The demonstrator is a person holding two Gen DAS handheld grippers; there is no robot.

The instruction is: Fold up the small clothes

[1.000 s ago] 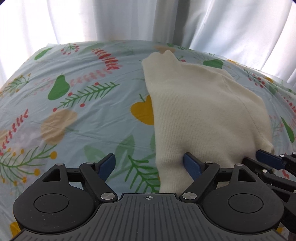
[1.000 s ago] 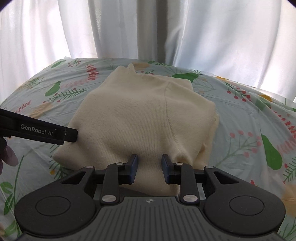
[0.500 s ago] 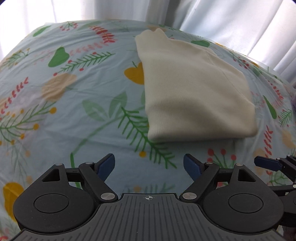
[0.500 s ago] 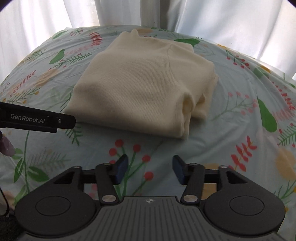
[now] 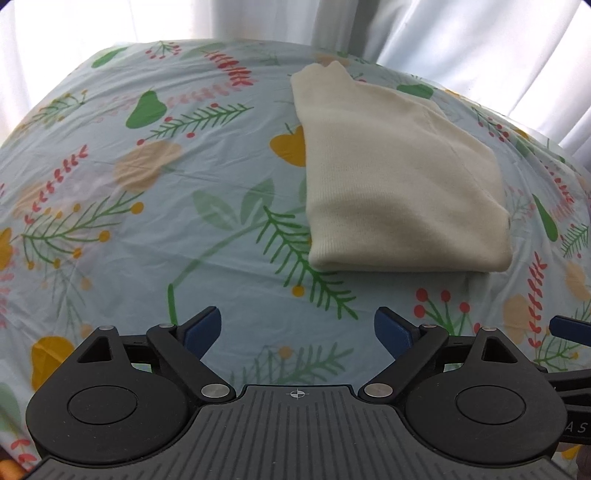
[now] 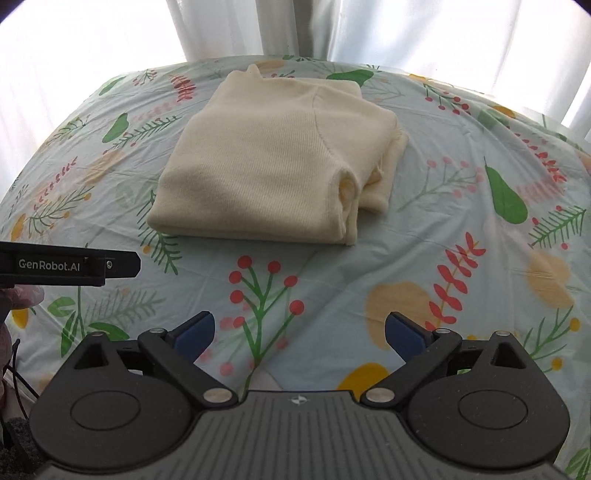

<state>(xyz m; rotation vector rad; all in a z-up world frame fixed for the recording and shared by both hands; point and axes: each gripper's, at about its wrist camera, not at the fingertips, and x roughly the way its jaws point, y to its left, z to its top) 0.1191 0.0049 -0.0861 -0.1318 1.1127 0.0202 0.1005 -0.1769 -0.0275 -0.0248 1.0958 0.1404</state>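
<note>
On the leaf-printed sheet (image 6: 424,266) lies one folded cream sweater (image 6: 266,166), at twelve o'clock from the right gripper (image 6: 299,328) and one o'clock from the left gripper (image 5: 297,328). Both grippers' jaws are opening, nothing between them. Bare sheet surrounds the sweater; white curtains (image 6: 406,29) hang behind.

Both grippers point steeply down. The left gripper (image 5: 297,328) has its jaws opening wide with nothing between them. The right gripper (image 6: 299,330) also has its jaws opening wide and empty, with the left gripper's finger just to its left.
</note>
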